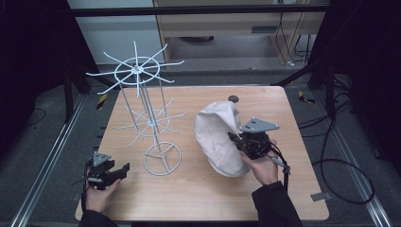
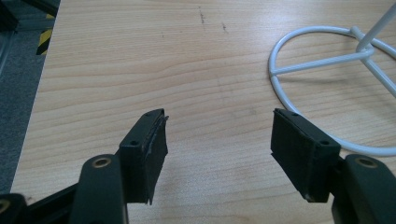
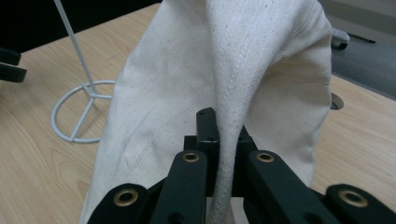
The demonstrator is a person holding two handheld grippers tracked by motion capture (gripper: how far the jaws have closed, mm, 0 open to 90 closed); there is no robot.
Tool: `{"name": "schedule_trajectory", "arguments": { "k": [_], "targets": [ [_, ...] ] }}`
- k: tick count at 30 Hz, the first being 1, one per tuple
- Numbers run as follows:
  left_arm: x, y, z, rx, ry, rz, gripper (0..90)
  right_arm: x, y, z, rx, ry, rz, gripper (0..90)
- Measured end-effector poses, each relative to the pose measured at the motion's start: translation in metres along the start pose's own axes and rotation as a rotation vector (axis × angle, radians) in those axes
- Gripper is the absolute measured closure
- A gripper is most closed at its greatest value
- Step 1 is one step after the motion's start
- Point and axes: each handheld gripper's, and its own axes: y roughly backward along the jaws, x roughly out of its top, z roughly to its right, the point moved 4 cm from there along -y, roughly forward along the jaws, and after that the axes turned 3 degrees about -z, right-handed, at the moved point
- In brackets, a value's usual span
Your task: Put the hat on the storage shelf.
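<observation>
A: Where is the cloth bag?

B: The cream cloth bag [image 1: 216,137] sits on the right half of the wooden surface [image 1: 203,198], partly lifted. The right gripper [image 1: 236,138] has its jaws clenched on a fold of it. In the right gripper view, a thick seam of the fabric runs straight down between the two black jaws, and the rest of the bag drapes up and around them.

A: And the other hand?

B: The left gripper [image 1: 126,169] rests low at the near left corner of the surface, held in the person's left hand [image 1: 100,190]. Its jaws stand wide apart with nothing between them, just bare wood below.

A: What else is on there?

B: A white wire rack [image 1: 142,94] stands upright left of the bag, with two tiers of radiating prongs. Its ring base [image 2: 327,84] lies just ahead and to the right of the left gripper's jaws.
</observation>
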Motion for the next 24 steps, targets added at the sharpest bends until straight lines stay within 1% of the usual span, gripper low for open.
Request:
{"name": "schedule_trajectory", "arguments": {
  "k": [6, 12, 16, 21, 24],
  "targets": [
    [0.000, 0.000, 0.000, 0.000, 0.001, -0.001, 35.8, -0.001, 0.014, -0.001, 0.000, -0.004, 0.057, 88.3],
    [0.000, 0.000, 0.000, 0.001, 0.002, 0.000, 35.8, 0.001, 0.030, 0.002, -0.007, 0.006, 0.128, 88.3],
    [0.000, 0.000, 0.000, 0.002, 0.001, -0.002, 35.8, 0.005, 0.041, 0.002, -0.012, 0.016, 0.178, 88.3],
    [0.000, 0.000, 0.000, 0.004, -0.002, -0.004, 35.8, 0.012, 0.057, -0.001, -0.010, 0.033, 0.255, 88.4],
    [0.000, 0.000, 0.000, 0.002, 0.000, -0.003, 35.8, 0.017, 0.065, -0.003, -0.005, 0.039, 0.288, 88.4]
  ]
}}
